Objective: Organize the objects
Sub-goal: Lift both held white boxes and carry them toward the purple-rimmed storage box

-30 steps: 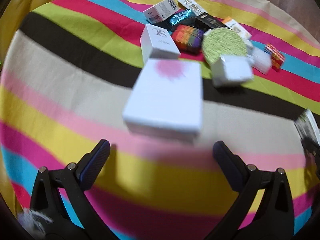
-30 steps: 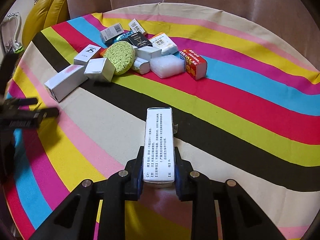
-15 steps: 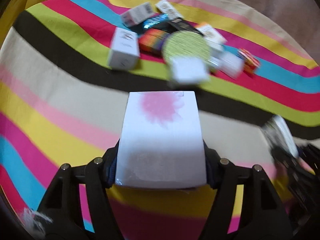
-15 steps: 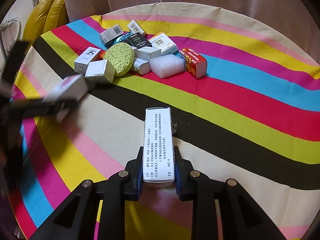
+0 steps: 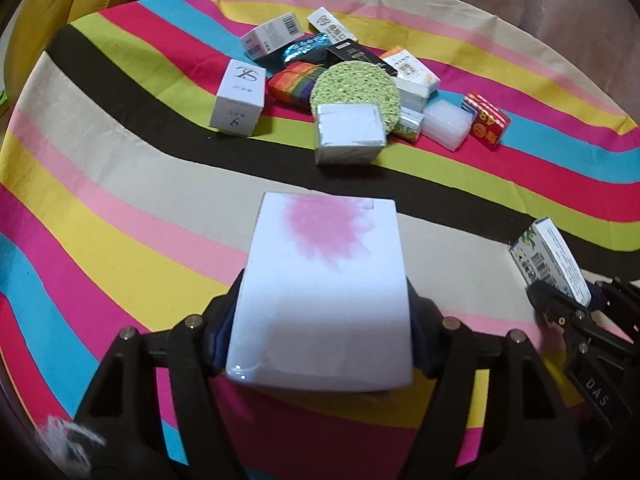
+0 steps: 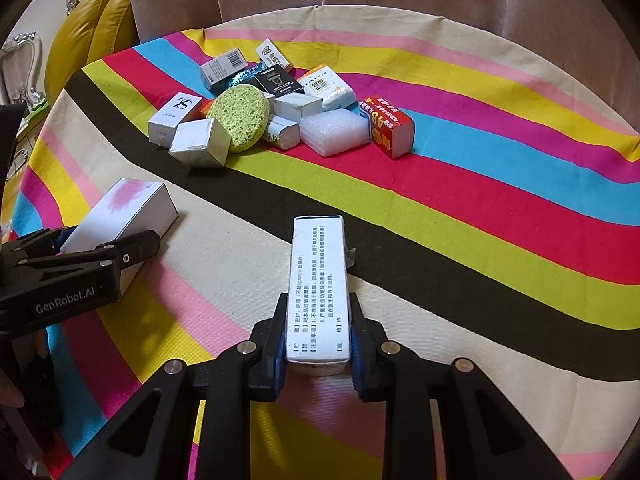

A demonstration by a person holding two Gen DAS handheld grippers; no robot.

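So: your left tool [image 5: 320,344] pinches the pink-splashed box [image 5: 324,292], right tool [image 6: 318,344] the medicine carton [image 6: 318,288]; the pile [image 6: 276,108] is unsorted.

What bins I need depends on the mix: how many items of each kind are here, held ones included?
Boxes: 11, counting the pink-blotched box in the left tool and the printed box in the right tool
Green sponge: 1
Clear foam pad: 1
Blue glitter packet: 1
Rainbow-striped bundle: 1
Total: 15
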